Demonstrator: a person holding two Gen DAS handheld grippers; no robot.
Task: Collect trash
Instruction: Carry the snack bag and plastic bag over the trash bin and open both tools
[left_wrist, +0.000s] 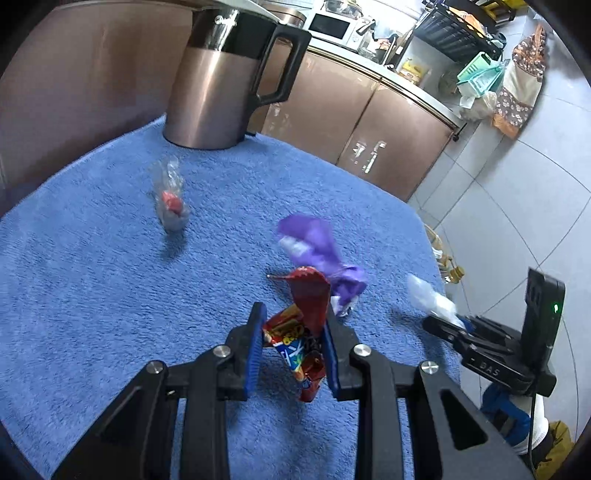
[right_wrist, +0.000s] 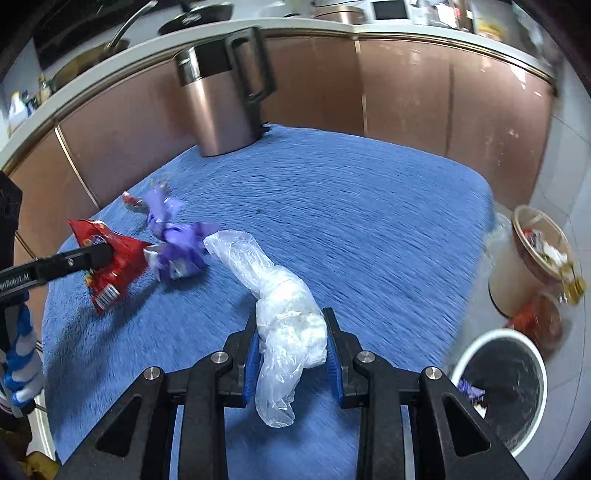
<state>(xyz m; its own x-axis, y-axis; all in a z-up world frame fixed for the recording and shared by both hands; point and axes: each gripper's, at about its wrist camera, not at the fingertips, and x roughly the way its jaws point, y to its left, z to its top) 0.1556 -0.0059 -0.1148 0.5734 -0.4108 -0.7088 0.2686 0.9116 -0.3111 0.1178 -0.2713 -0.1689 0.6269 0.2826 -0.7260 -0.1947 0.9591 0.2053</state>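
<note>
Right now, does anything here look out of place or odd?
Only the expected litter: a purple wrapper and a small clear wrapper lie on the blue towel. The left gripper holds a red snack bag; the right gripper holds a clear plastic bag.

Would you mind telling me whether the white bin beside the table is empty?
Not empty: the right wrist view shows a purple wrapper lying inside the white bin.

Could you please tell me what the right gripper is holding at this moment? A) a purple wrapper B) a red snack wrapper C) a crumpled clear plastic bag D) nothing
C: in the right wrist view the right gripper is closed on the crumpled clear plastic bag, while the red snack wrapper sits in the left gripper.
</note>
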